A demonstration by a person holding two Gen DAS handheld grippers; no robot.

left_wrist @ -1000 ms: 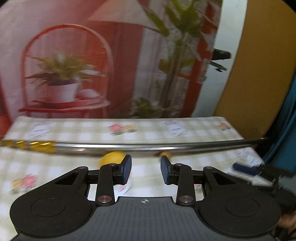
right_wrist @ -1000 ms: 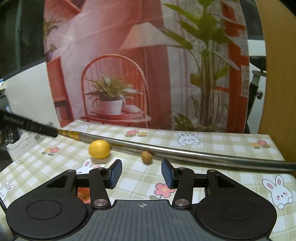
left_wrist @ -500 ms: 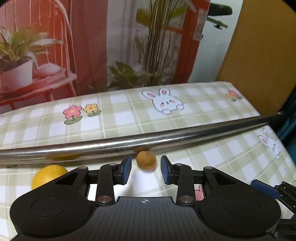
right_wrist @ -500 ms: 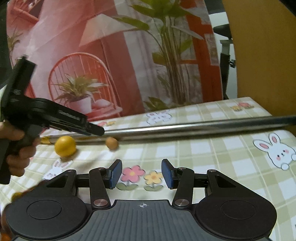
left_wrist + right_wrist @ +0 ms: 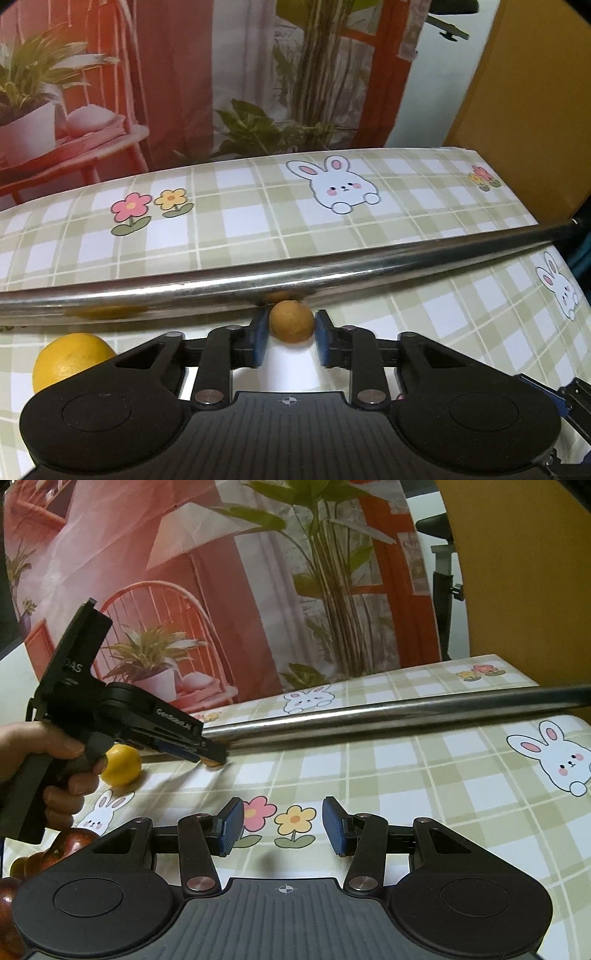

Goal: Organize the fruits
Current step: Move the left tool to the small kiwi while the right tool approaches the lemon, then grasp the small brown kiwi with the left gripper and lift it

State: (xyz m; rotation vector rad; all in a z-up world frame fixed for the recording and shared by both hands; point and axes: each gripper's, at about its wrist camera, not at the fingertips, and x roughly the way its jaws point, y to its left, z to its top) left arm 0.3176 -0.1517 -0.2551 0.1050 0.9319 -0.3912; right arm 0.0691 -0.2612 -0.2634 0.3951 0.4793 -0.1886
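Both claws differ: left claw (image 5: pixel 291 329), marked "GenRobot.AI", clamps brown fruit (image 5: pixel 291 321); right claw (image 5: pixel 283 826) apart.

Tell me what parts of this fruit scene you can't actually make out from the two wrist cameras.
- Orange: lower right hidden by the left gripper body, left wrist view.
- Small brown fruit: in the right wrist view only a sliver shows past that gripper's tips.
- Dark red fruits: cut off by the frame's left edge and the right gripper body; kind and number unclear.
- Steel bar: both ends run out of frame.
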